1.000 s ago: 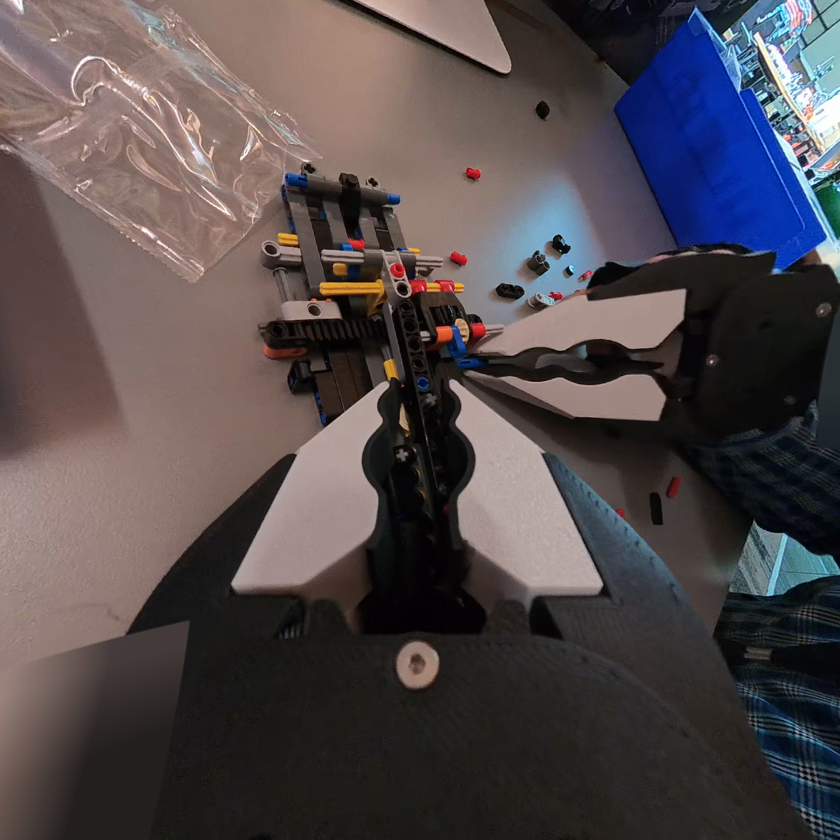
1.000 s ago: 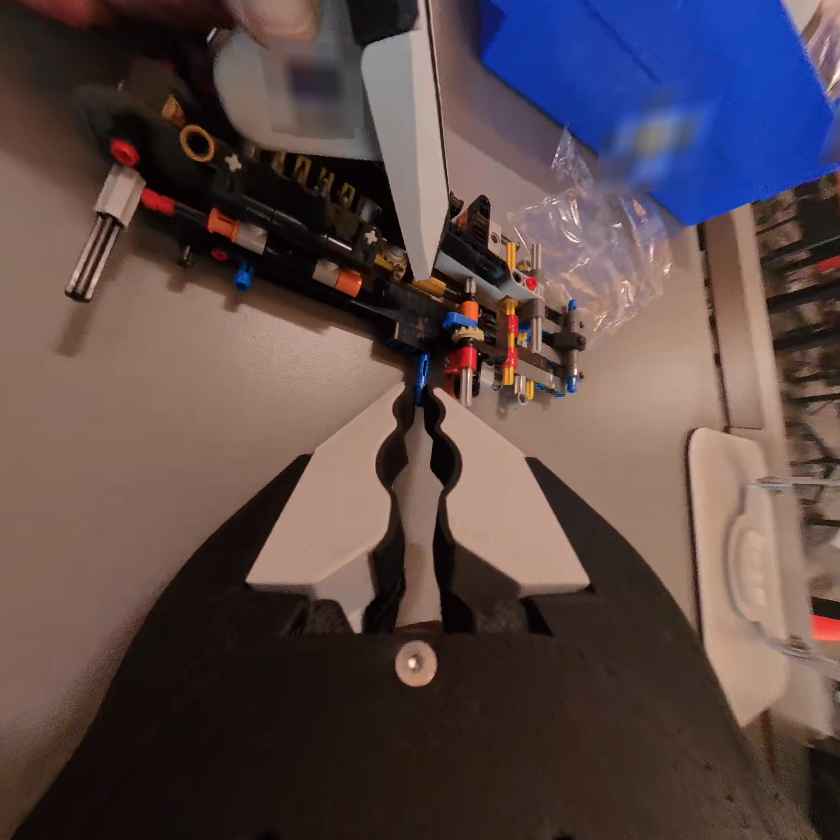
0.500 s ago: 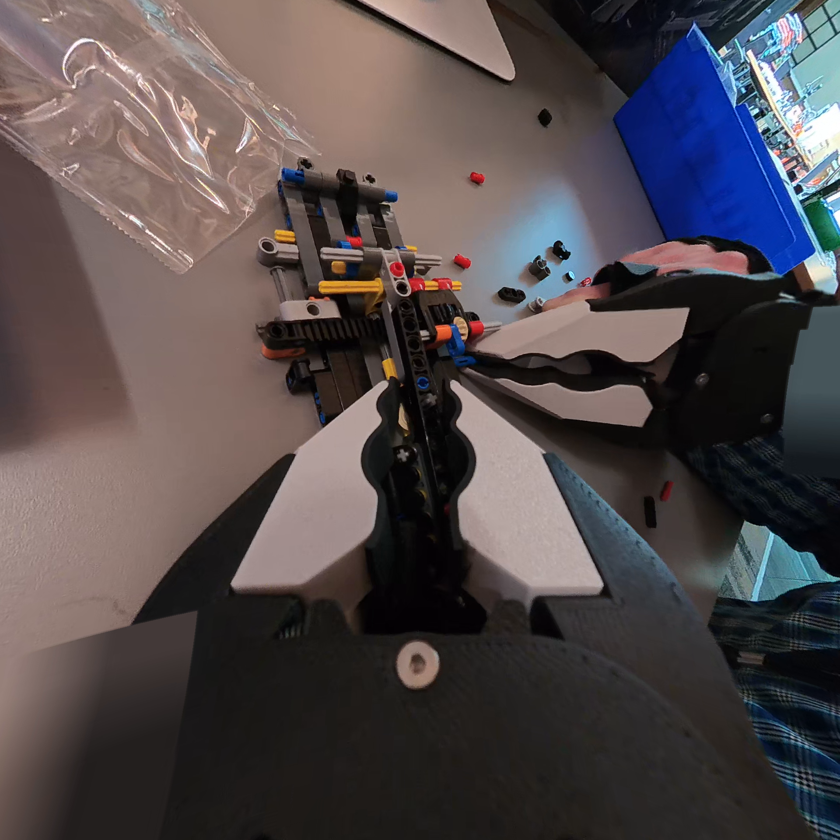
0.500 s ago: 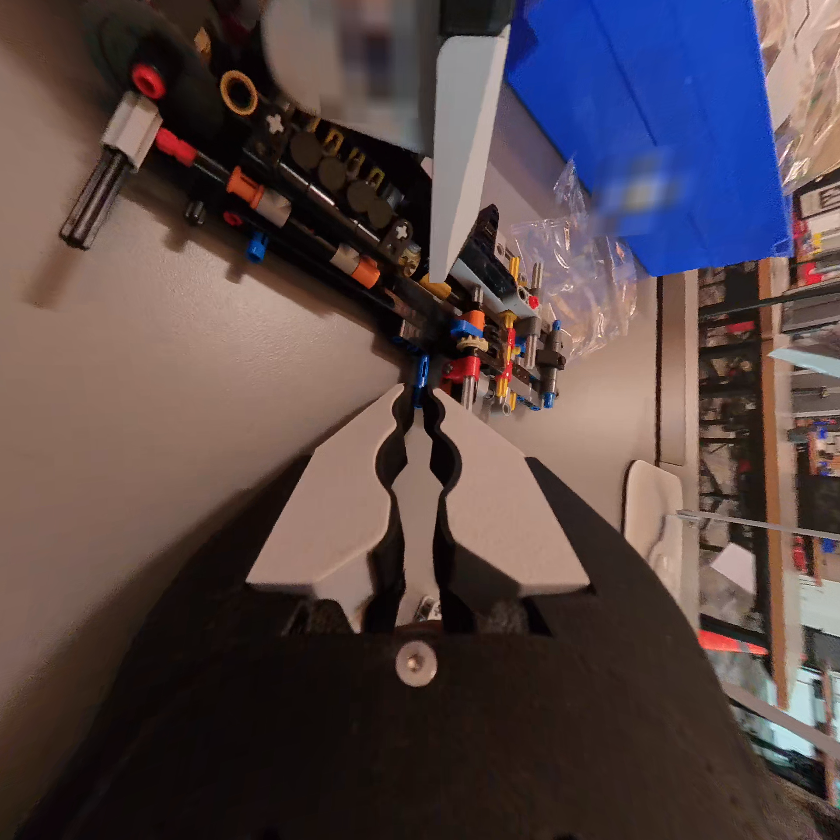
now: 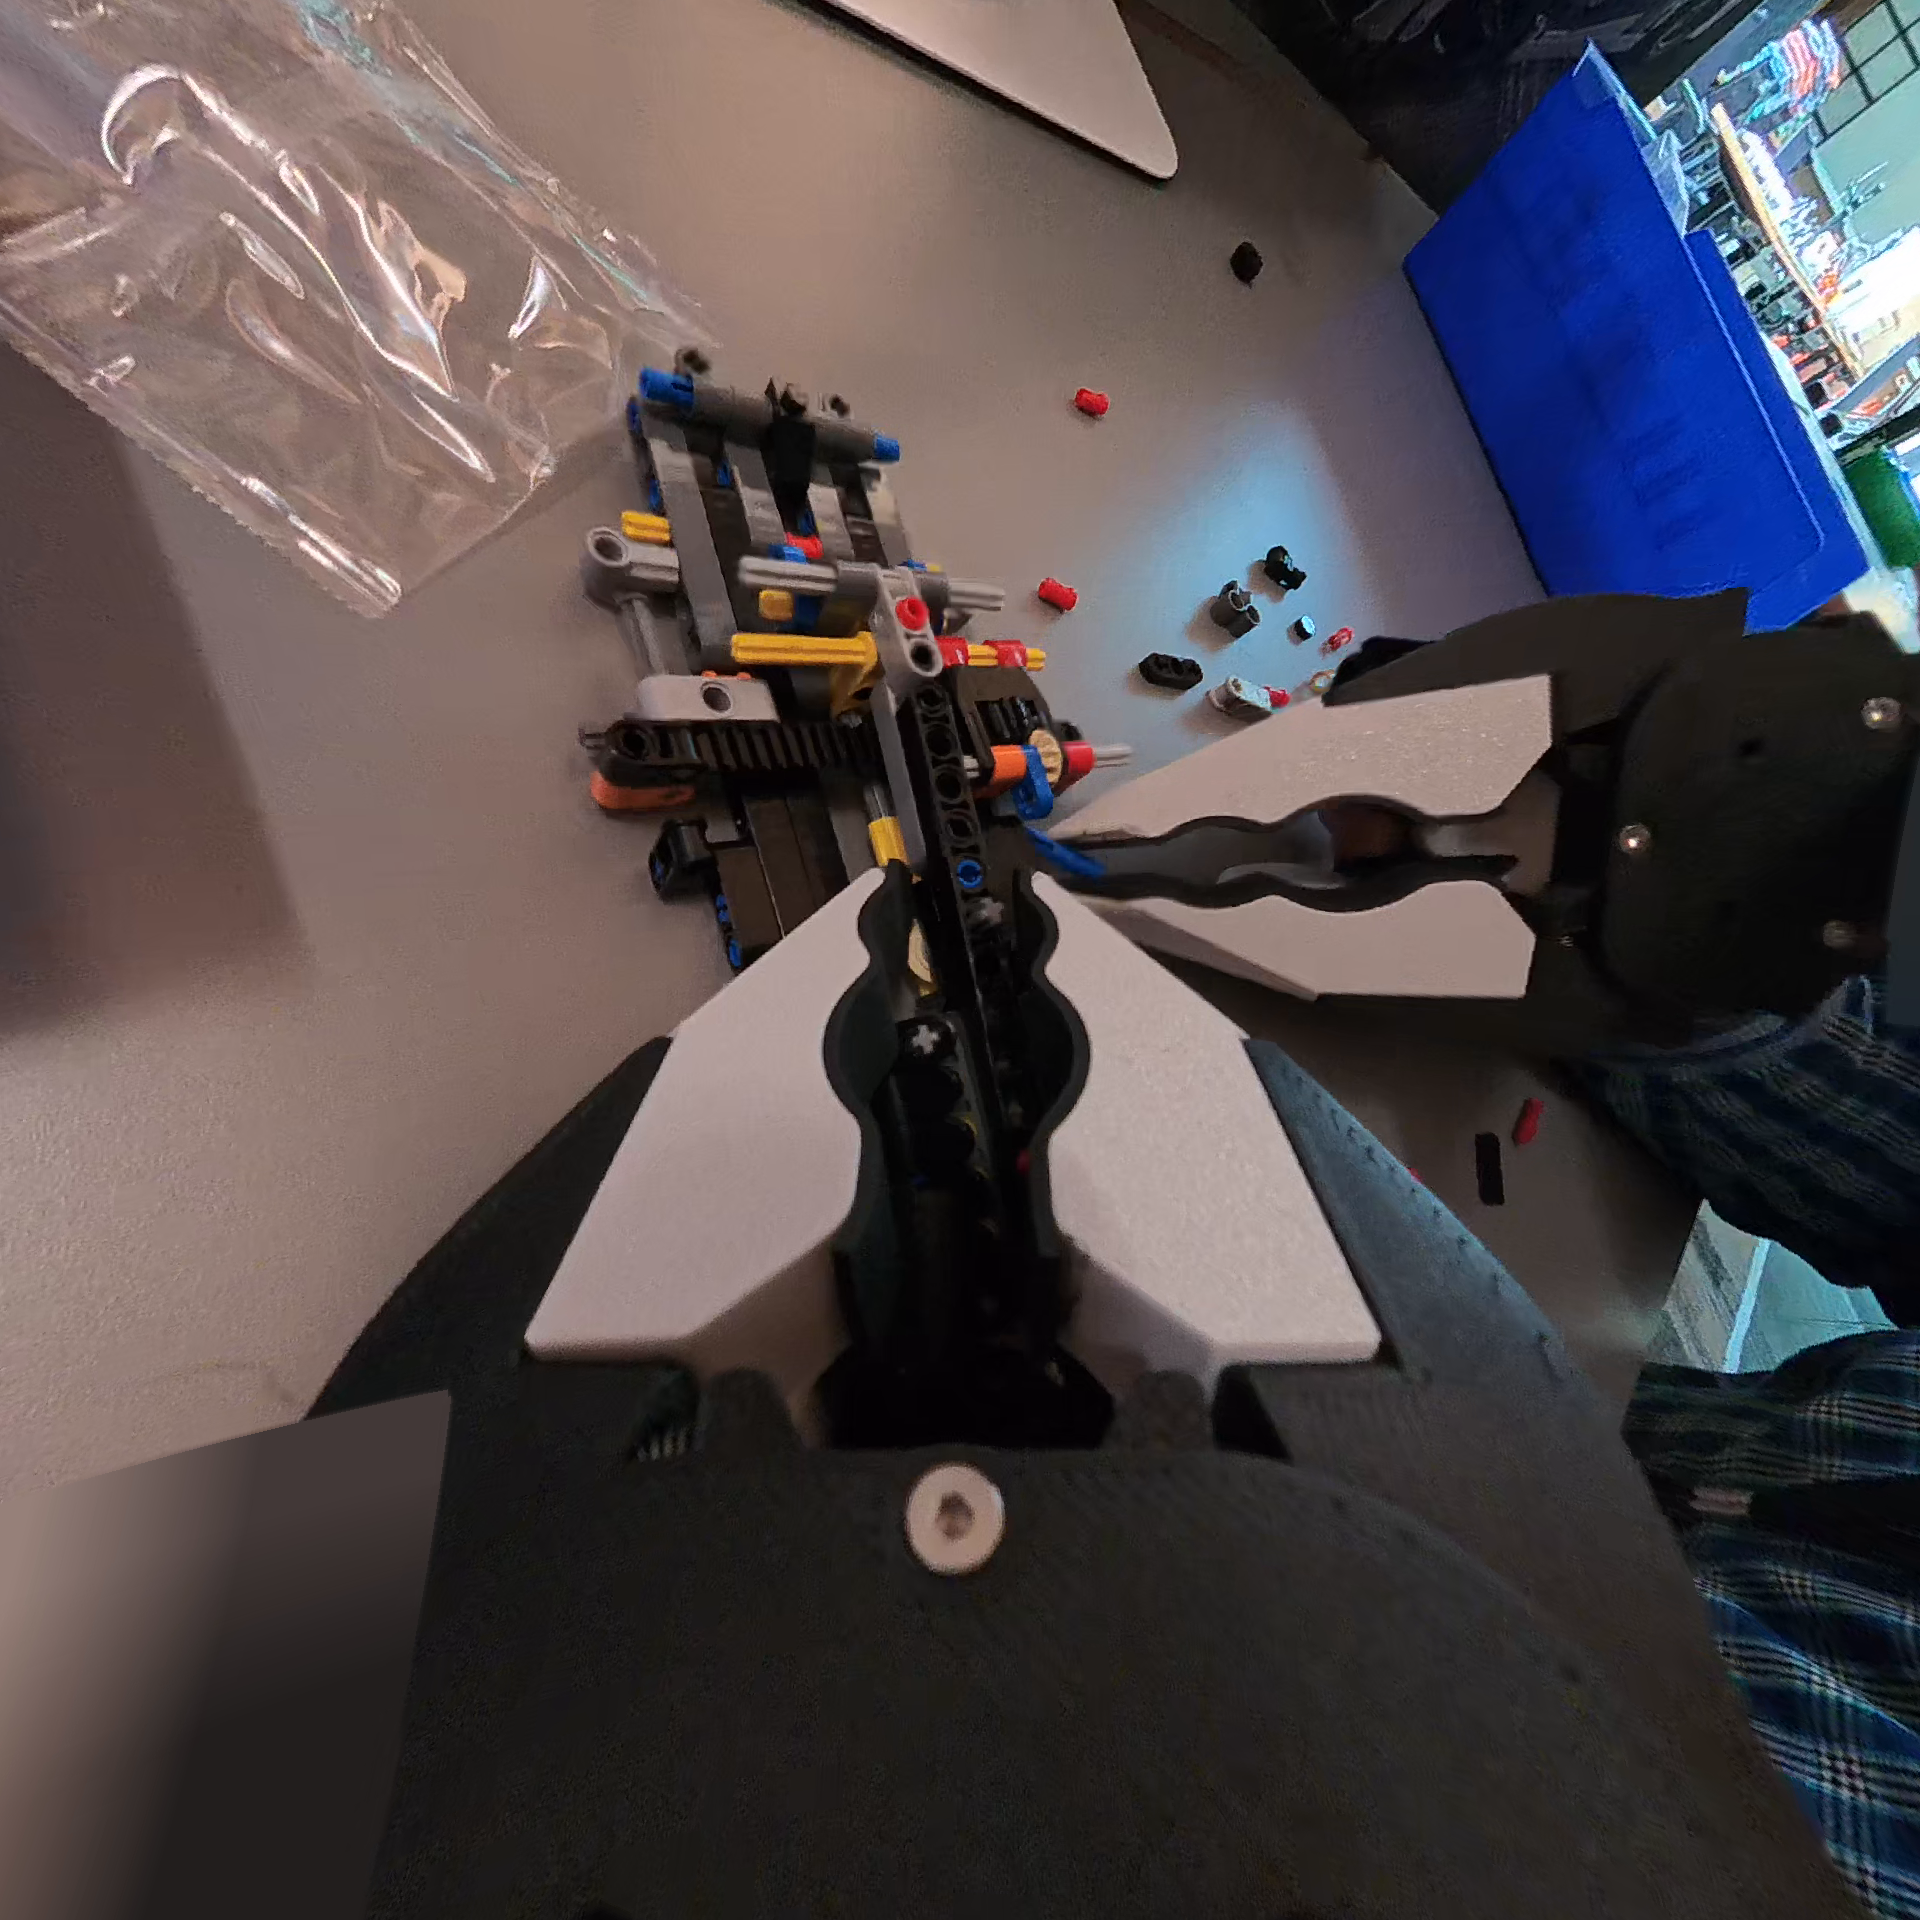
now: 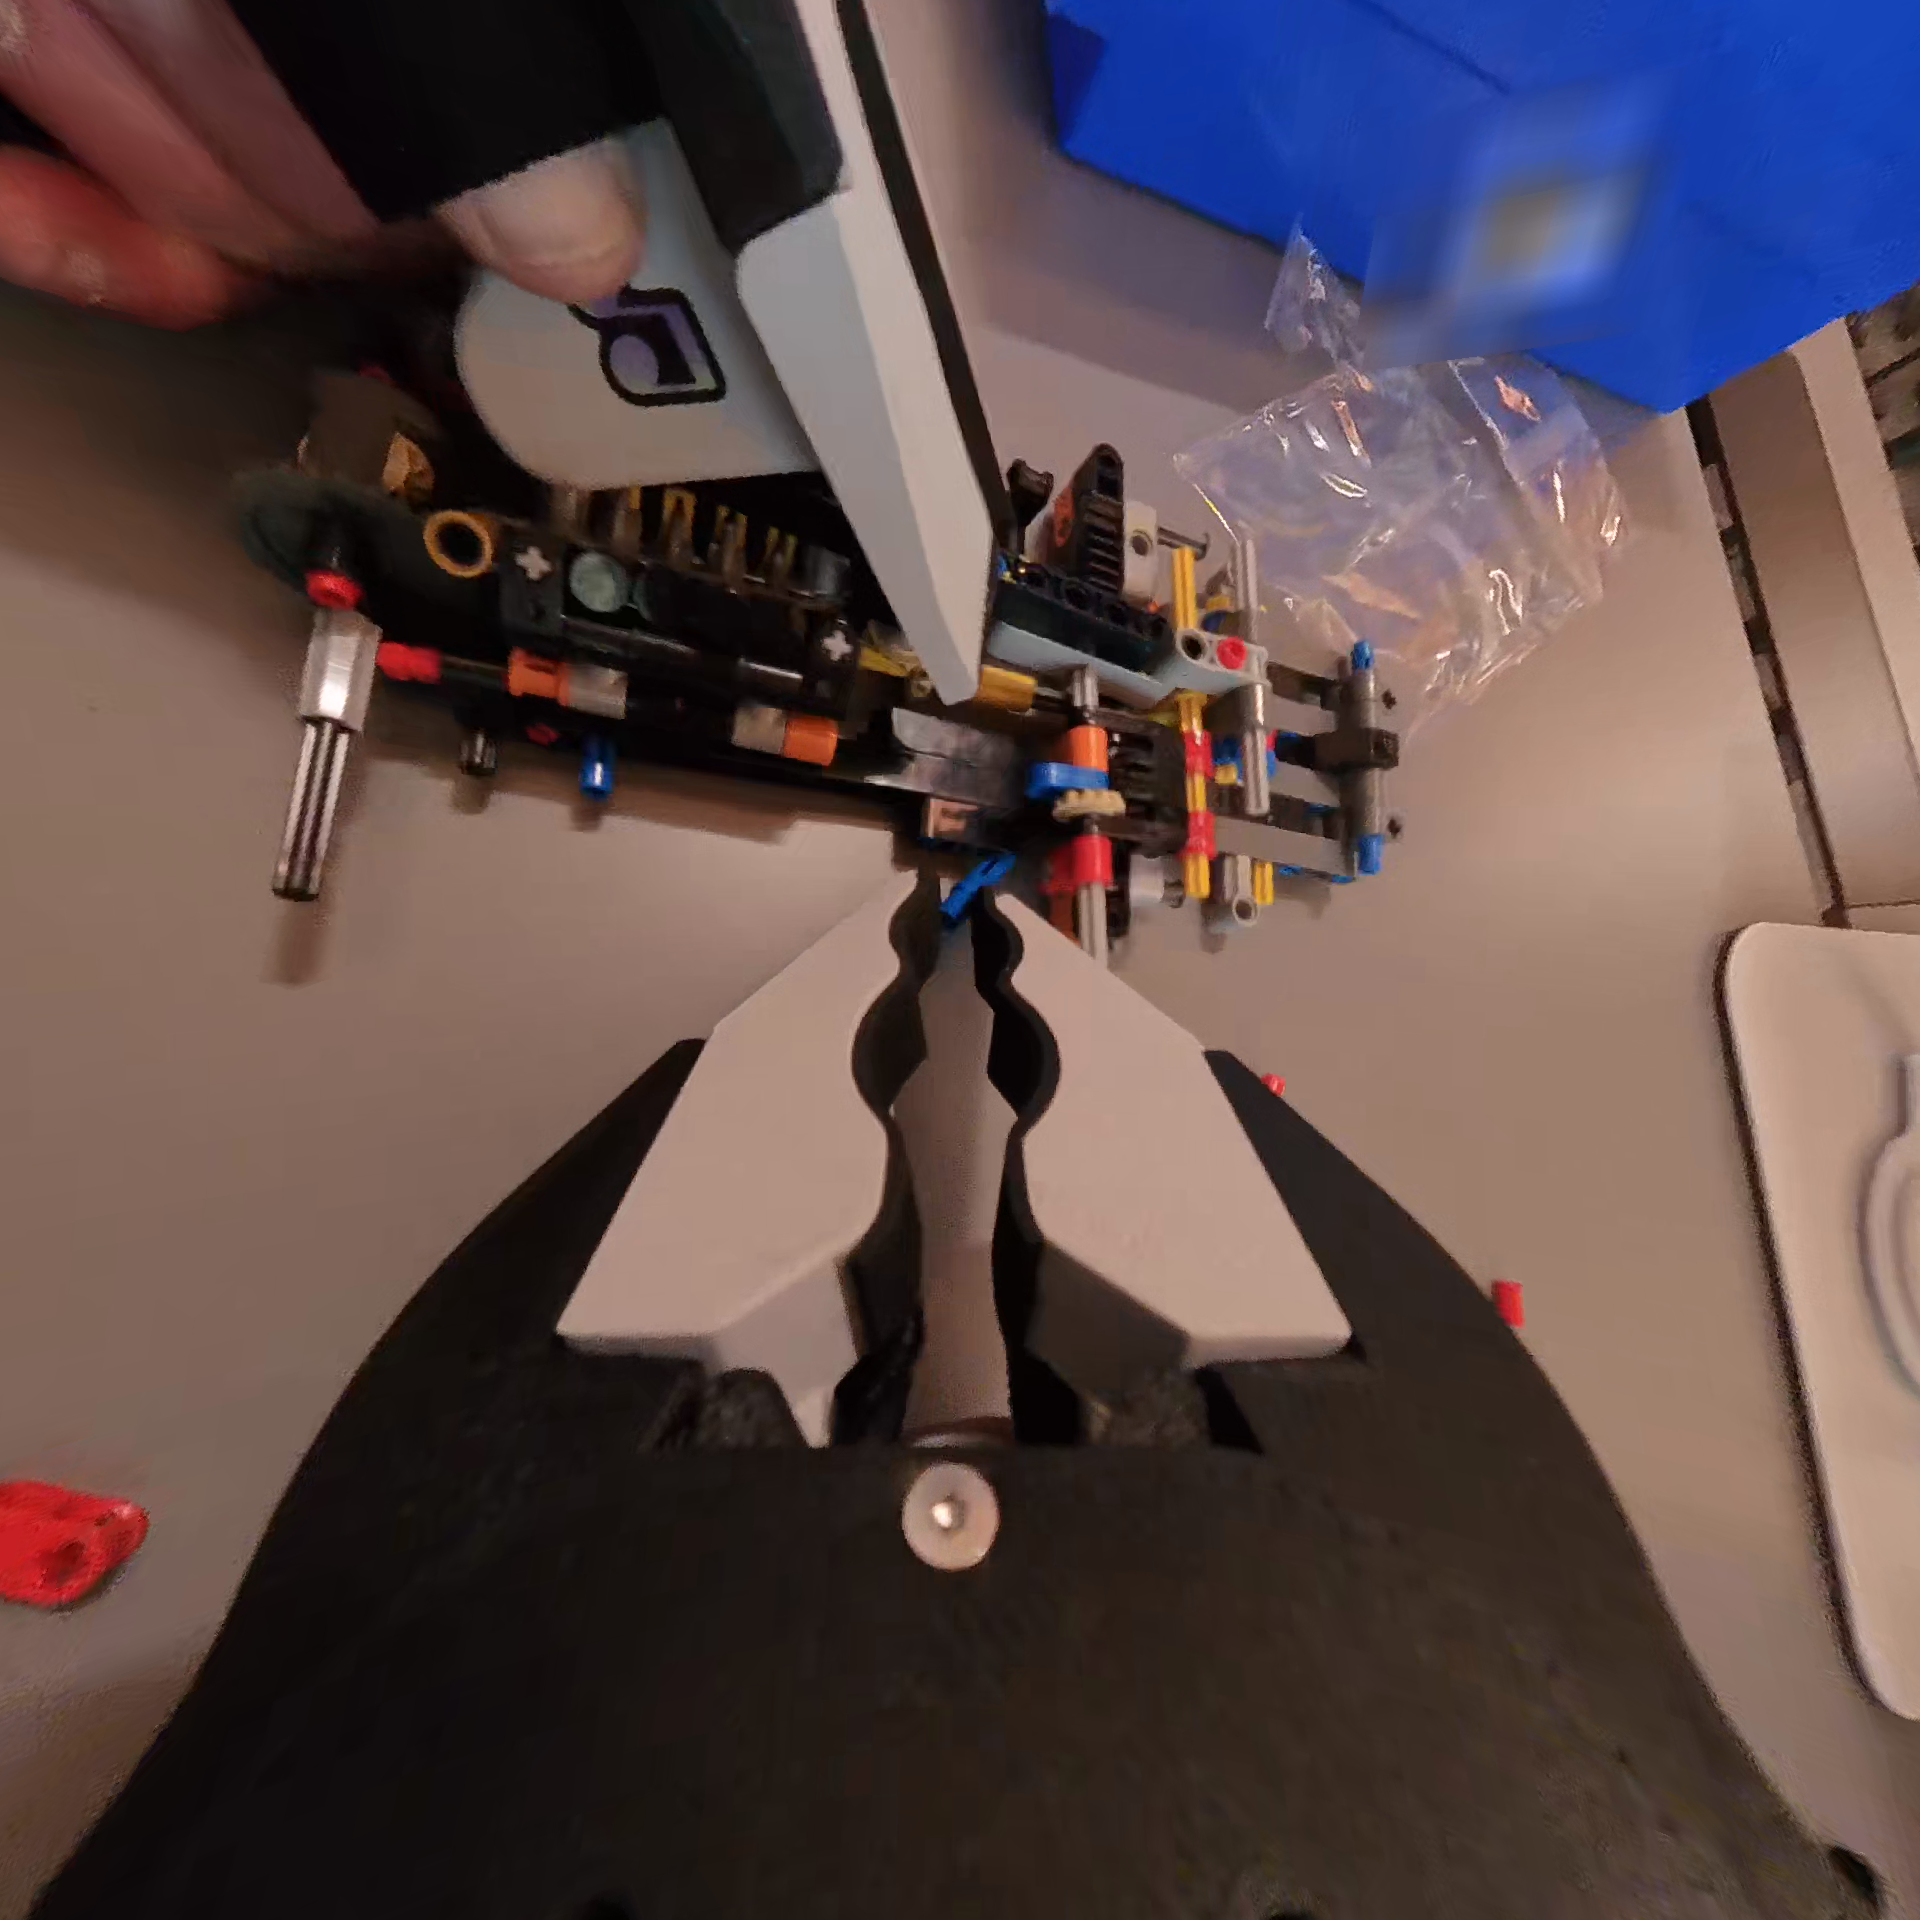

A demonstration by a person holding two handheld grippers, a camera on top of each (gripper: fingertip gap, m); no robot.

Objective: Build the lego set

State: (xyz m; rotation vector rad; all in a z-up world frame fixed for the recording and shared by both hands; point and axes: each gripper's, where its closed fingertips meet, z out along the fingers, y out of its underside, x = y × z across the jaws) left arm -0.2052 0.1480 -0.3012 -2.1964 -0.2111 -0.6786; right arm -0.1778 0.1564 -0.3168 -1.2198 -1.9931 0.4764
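Note:
The Lego model (image 5: pixel 790 644), a long black and grey frame with yellow, red and blue pins, lies on the grey table. My left gripper (image 5: pixel 956 894) is shut on the model's black beam, which runs back between its fingers. My right gripper (image 5: pixel 1060 862) comes in from the right and is shut on a small blue pin (image 5: pixel 1065 854), held at the model's side edge. In the right wrist view the blue pin (image 6: pixel 971 888) sits tilted in my right gripper's tips (image 6: pixel 956 904), touching the model (image 6: pixel 1143 727). The left gripper's finger (image 6: pixel 904 468) presses on the model from above.
A clear plastic bag (image 5: pixel 291 312) lies past the model. A blue bin (image 5: pixel 1621 343) stands at the far right. Several small loose pieces (image 5: pixel 1236 613) lie between the model and the bin. A red piece (image 6: pixel 62 1538) and a white tray (image 6: pixel 1829 1247) flank my right gripper. The left gripper's tips are roughly 4 cm from the right gripper's.
My right gripper has turned and shifted slightly at the model's side, and the blue pin now sits tilted in its tips. My left gripper has kept its hold on the beam.

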